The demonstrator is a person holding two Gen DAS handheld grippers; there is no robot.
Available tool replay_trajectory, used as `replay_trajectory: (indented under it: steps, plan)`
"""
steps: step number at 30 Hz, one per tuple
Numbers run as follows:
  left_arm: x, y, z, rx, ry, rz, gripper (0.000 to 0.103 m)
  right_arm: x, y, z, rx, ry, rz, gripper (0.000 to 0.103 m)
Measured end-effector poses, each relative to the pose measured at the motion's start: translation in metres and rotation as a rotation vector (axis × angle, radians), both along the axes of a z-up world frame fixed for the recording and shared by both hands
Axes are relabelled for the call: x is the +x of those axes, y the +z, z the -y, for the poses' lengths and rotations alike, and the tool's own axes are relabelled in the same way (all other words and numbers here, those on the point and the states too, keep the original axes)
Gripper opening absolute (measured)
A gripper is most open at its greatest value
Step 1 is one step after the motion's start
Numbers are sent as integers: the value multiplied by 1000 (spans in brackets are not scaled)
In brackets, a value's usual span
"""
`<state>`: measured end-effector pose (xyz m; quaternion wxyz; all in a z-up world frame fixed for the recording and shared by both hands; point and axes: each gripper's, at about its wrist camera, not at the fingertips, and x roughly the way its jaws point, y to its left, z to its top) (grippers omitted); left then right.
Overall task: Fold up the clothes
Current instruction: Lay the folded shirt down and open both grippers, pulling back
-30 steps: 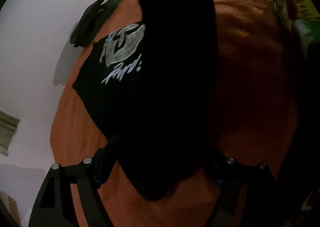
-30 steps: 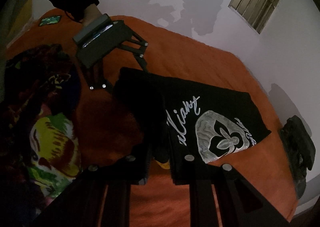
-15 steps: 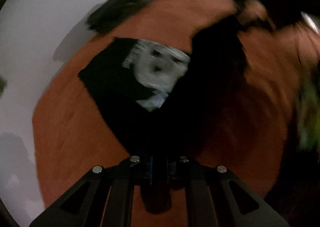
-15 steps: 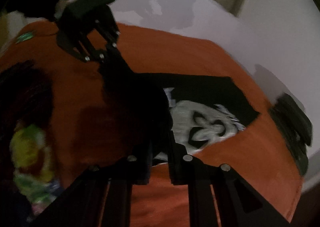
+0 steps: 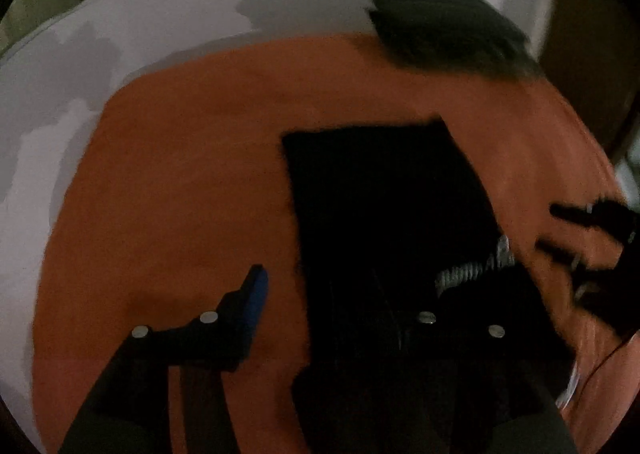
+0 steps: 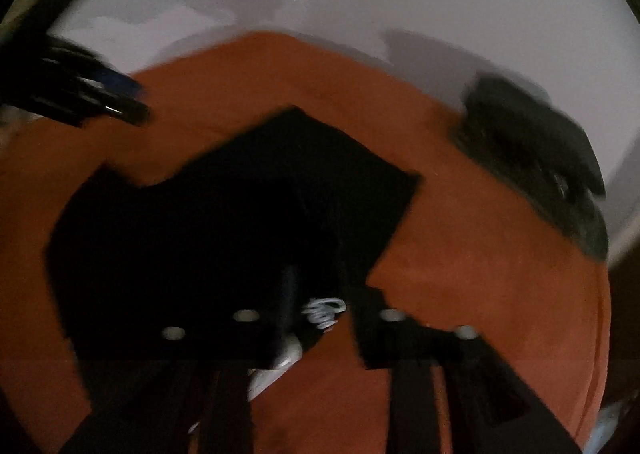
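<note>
A black T-shirt (image 5: 380, 214) lies folded on the orange bed cover (image 5: 180, 194), with only a sliver of its pale print (image 5: 472, 270) showing. My left gripper (image 5: 344, 286) hovers over the shirt's near left edge with its jaws opening. Its blue-padded finger (image 5: 256, 290) is over bare cover, and nothing is pinched. In the right wrist view the shirt (image 6: 240, 194) spreads under my right gripper (image 6: 320, 286). Those jaws are opening too, above a bit of print (image 6: 324, 310), and the cloth lies loose below them. The picture is blurred.
A dark folded garment stack (image 5: 448, 34) (image 6: 532, 166) sits at the bed's far edge against the white wall. The right gripper (image 5: 592, 238) shows at the right rim of the left view. The left gripper (image 6: 92, 94) shows at the upper left of the right view.
Both grippers swept the held black fabric across over the printed half, covering most of the print. Both then let go, and their jaws now stand apart.
</note>
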<state>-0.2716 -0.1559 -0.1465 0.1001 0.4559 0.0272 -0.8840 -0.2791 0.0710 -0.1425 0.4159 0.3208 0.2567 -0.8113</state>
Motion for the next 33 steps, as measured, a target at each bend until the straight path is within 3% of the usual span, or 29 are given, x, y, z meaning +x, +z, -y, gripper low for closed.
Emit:
replay_trajectory:
  steps: [2, 5, 9, 12, 16, 20, 23, 25, 30, 33]
  plan:
    - [18, 9, 13, 37, 31, -49, 60, -10, -2, -8, -33, -79, 35, 70]
    - [57, 13, 30, 108, 55, -105, 74, -12, 3, -49, -171, -130, 224, 70]
    - [118, -24, 41, 177, 45, -69, 75, 9, -14, -114, -397, -173, 600, 71]
    - [148, -69, 37, 235, 9, 8, 75, 35, -43, -132, -394, -182, 737, 71]
    - [147, -115, 26, 293, -28, 90, 75, 55, -69, -121, -309, -154, 758, 71]
    - [130, -137, 29, 335, -19, 102, 75, 51, -80, -99, -276, -159, 787, 71]
    - [125, -146, 34, 345, 17, 123, 77, 46, -100, -81, -192, -181, 775, 70]
    - [121, -146, 34, 323, 39, 119, 77, 43, -102, -80, -189, -200, 761, 65]
    - [142, -122, 27, 252, 68, 85, 75, 44, -89, -92, -218, -245, 755, 65]
    - [149, -97, 16, 250, 20, 23, 75, 41, -71, -99, -285, -244, 753, 65]
